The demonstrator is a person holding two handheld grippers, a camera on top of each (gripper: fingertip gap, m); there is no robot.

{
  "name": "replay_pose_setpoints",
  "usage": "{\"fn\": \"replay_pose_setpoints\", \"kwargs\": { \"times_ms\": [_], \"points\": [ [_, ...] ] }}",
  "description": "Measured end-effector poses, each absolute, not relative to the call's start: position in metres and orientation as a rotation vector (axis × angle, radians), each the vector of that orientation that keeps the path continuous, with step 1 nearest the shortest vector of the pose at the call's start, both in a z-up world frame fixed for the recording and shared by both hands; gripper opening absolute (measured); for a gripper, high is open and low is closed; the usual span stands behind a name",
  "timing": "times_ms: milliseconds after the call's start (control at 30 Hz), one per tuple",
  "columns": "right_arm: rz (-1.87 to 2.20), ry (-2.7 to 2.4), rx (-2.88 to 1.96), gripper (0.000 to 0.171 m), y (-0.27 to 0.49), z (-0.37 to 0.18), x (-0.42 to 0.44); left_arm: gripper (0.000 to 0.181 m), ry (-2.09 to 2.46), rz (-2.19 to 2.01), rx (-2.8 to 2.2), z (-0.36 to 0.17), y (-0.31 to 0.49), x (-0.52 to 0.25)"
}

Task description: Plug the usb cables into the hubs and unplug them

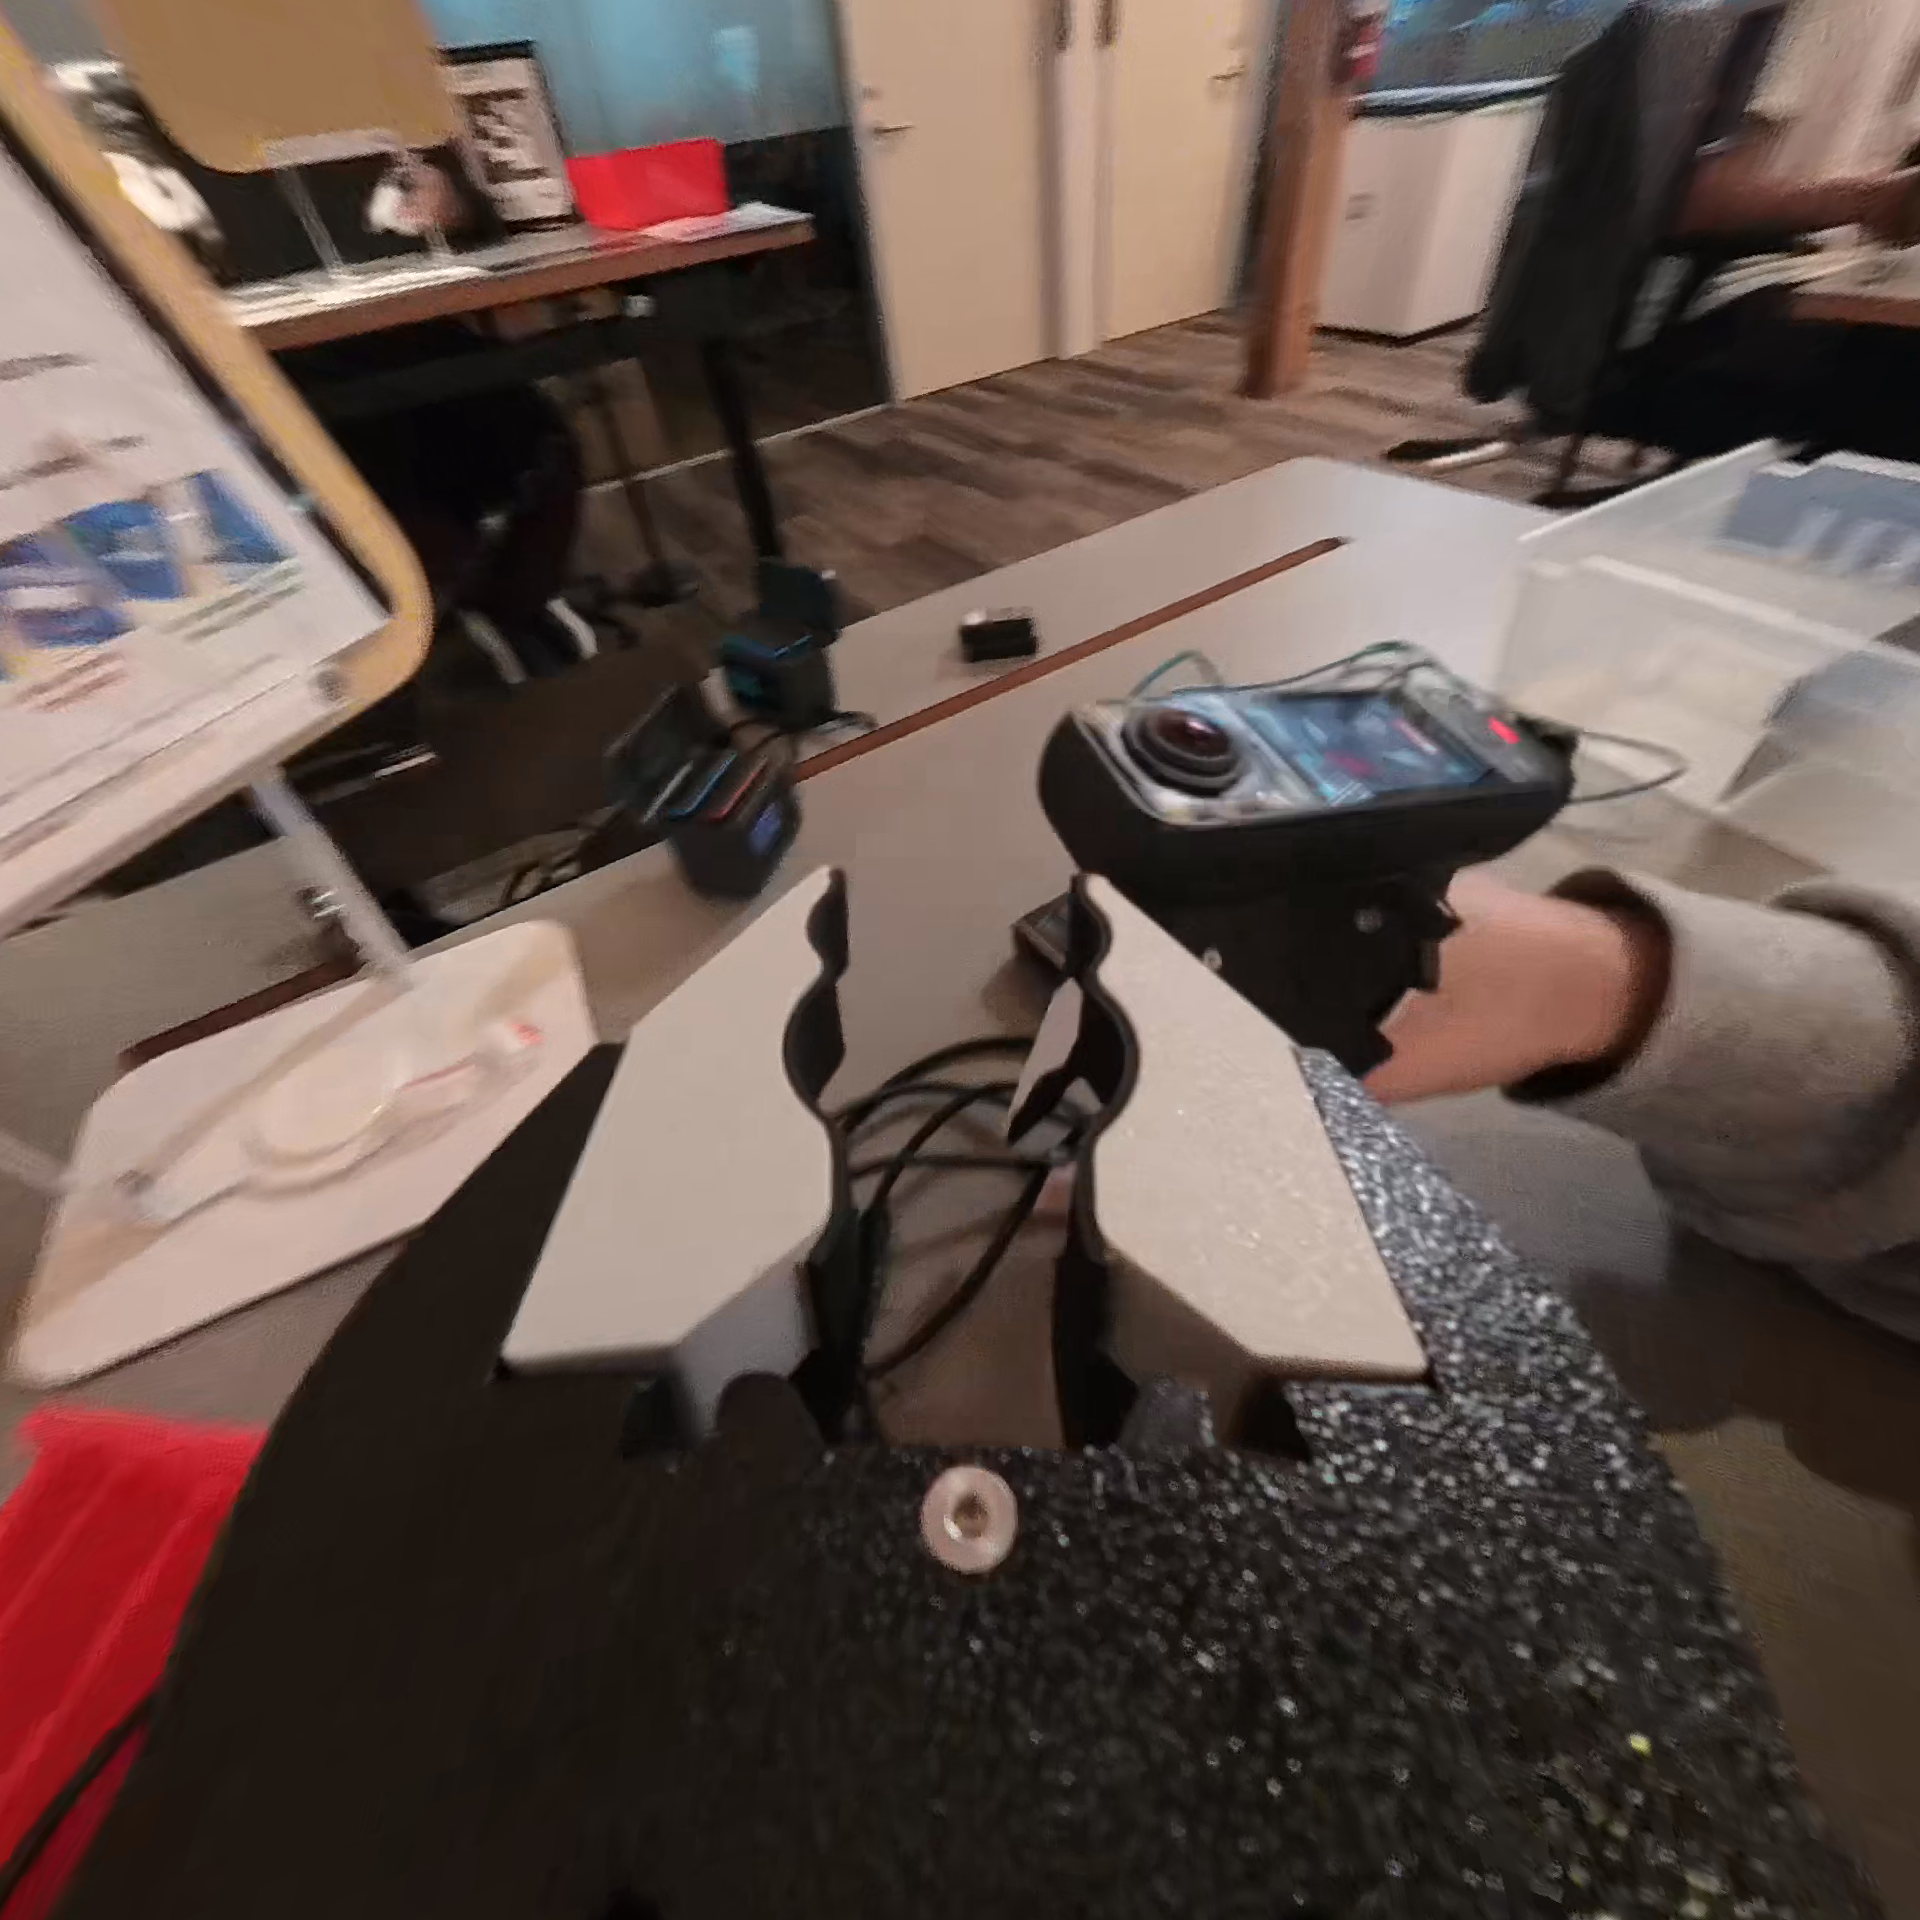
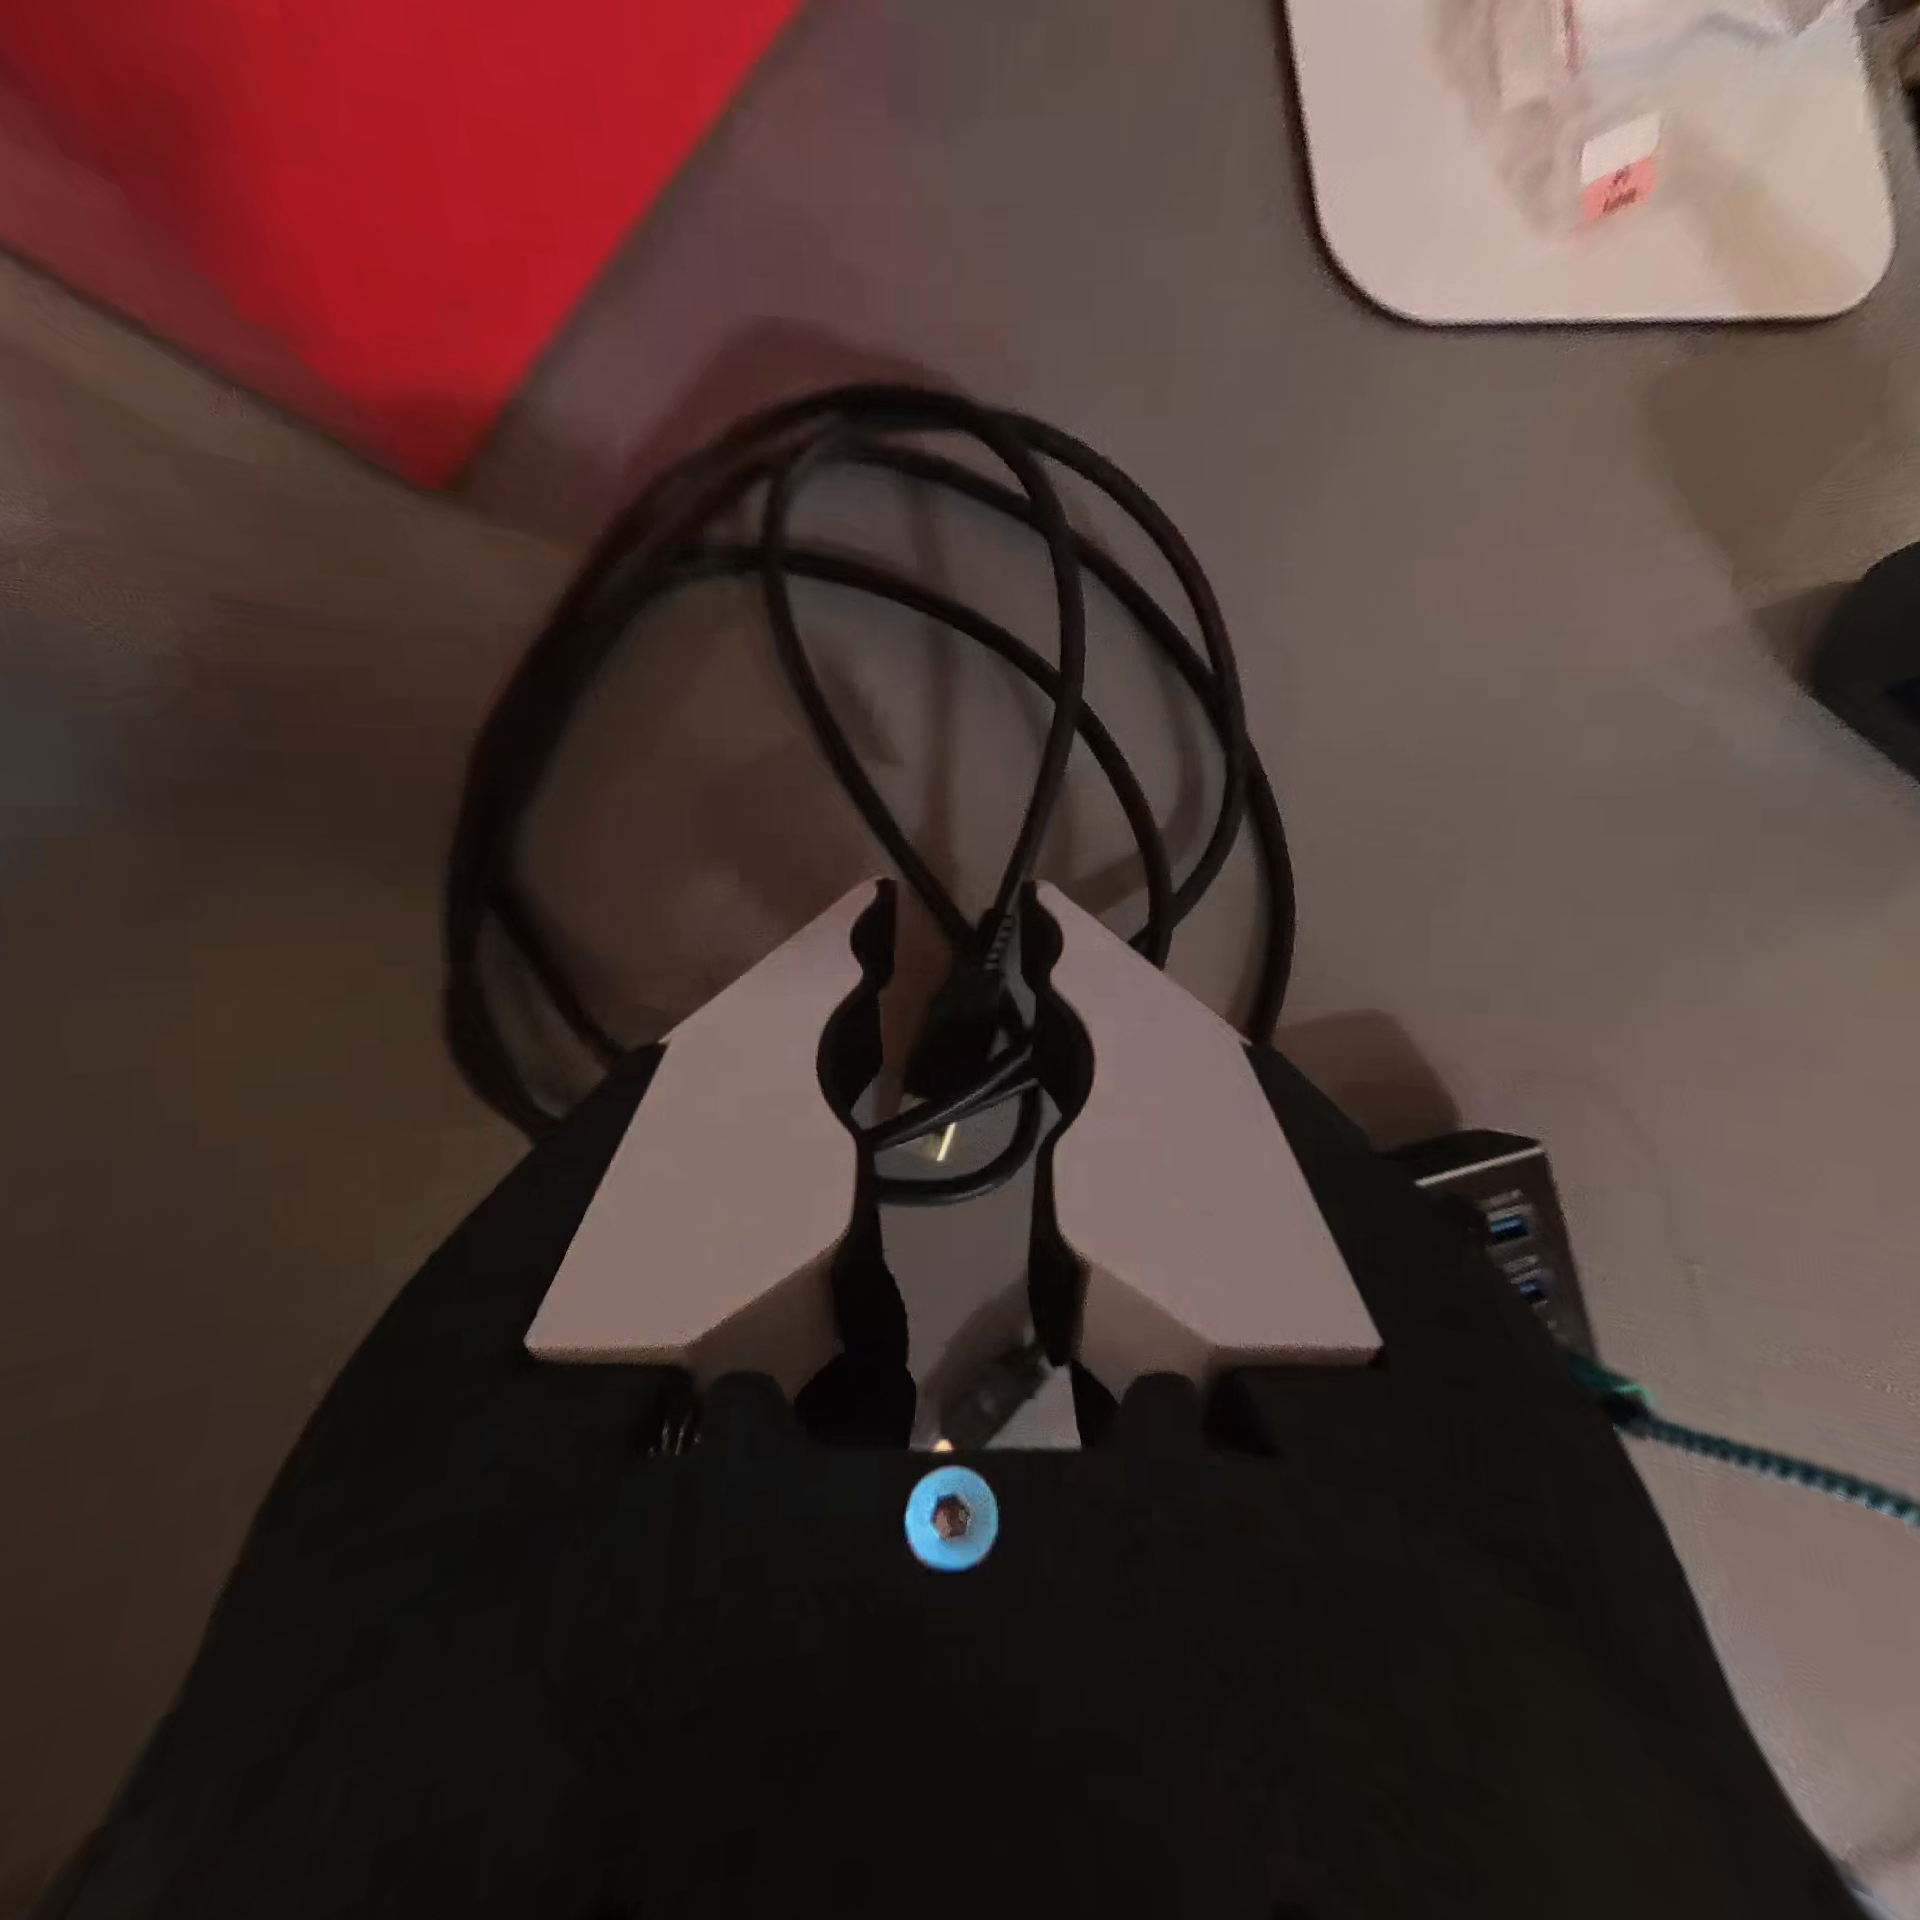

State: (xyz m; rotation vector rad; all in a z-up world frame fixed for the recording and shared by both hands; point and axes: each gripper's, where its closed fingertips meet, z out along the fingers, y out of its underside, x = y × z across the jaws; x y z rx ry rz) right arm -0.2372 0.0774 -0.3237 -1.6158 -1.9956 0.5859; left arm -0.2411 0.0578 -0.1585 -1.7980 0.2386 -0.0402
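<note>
Currently right tool (image 2: 956, 914), narrowly parted, straddles the plug end of the coiled black cable (image 2: 862, 665) on the surface (image 2: 260, 935), hub (image 2: 1507, 1236) just beside it; left tool (image 1: 956, 914) gapes empty; next: pinch plug, align with port.

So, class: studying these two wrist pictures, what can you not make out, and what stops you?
- Black cable plug ends: right wrist view, hidden behind the right gripper fingers.
- USB hub: right wrist view, mostly covered by the gripper body; port count unknown.
- Right gripper's grip: its fingers are hidden in the left wrist view behind the left gripper.
- White pad's contents: blurred in both views.
</note>
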Motion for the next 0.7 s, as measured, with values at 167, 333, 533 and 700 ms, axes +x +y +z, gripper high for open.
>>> {"fn": "replay_pose_setpoints", "kwargs": {
  "times_ms": [167,333,533,700],
  "points": [
    [0.448,-2.117,-1.707,0.013,0.086,-0.349,-0.234,0.061,0.218,-0.068,-1.768,-0.165,0.016,-0.240],
    [0.761,-1.987,-1.791,0.006,0.079,-0.329,-0.225,0.059,0.290,-0.035,-1.774,-0.182,0.002,-0.233],
    [1.434,-1.738,-1.873,0.004,0.057,-0.276,-0.194,0.040,0.649,0.148,-1.804,-0.222,0.013,-0.197],
    [1.369,-1.861,-1.836,0.005,0.049,-0.277,-0.157,0.042,1.086,0.560,-1.641,-0.240,0.033,-0.164]
  ]
}}
